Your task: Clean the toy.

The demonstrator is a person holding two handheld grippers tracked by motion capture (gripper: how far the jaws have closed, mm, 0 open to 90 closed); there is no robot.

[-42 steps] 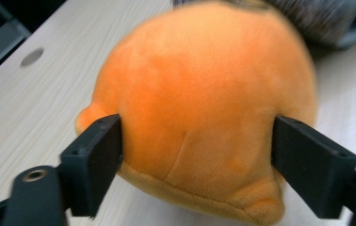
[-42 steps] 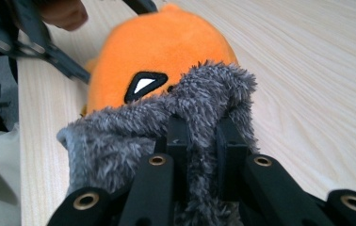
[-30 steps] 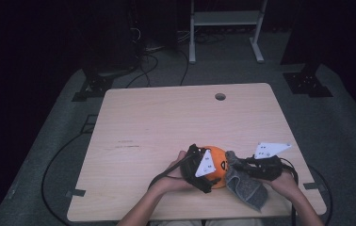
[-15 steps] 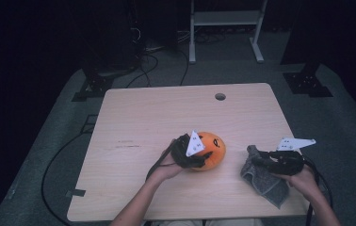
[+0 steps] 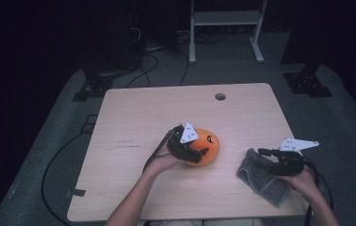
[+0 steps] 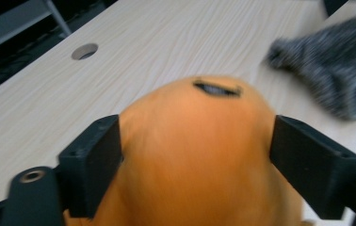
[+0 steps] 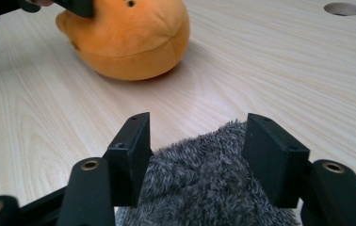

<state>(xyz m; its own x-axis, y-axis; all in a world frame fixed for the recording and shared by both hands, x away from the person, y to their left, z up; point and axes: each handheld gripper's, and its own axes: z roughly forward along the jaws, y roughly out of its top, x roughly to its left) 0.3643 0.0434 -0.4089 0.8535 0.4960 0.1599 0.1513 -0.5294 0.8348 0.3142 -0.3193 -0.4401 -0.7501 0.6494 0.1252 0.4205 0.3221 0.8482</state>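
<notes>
Item one, left half of the wooden table (image 5: 133, 122): bare board from the left edge inward, free of objects, with the person's left forearm entering from the near edge. Item two, left gripper (image 5: 199, 153): held near the table's middle, its jaws set wide and pressed against the two flanks of the orange plush toy (image 5: 210, 143); in the left gripper view the toy (image 6: 199, 160) bulges between both black pads, touching each, so it counts as gripped. The toy rests on the board slightly toward the near side of centre, a rounded lump with no strong long axis, its dark stitched mark facing up and away from the hand. Item three, gap: a strip of bare wood separates toy from cloth, the two well apart. Item four, grey fleecy cloth (image 5: 261, 176): crumpled near the near-right corner, its long axis running obliquely toward that corner, close to the near and right edges. Item five, right gripper (image 5: 263, 153): at the cloth's upper left end; the right gripper view shows the cloth (image 7: 204, 188) heaped between the jaws, which stand fairly wide and meet the pile at both sides, though a firm pinch cannot be confirmed. Judgement: bringing cloth to toy calls for a leftward move by the right hand, the nearer one; open room lies ahead and leftward, while the cable hole (image 5: 220, 96) sits far off.
</notes>
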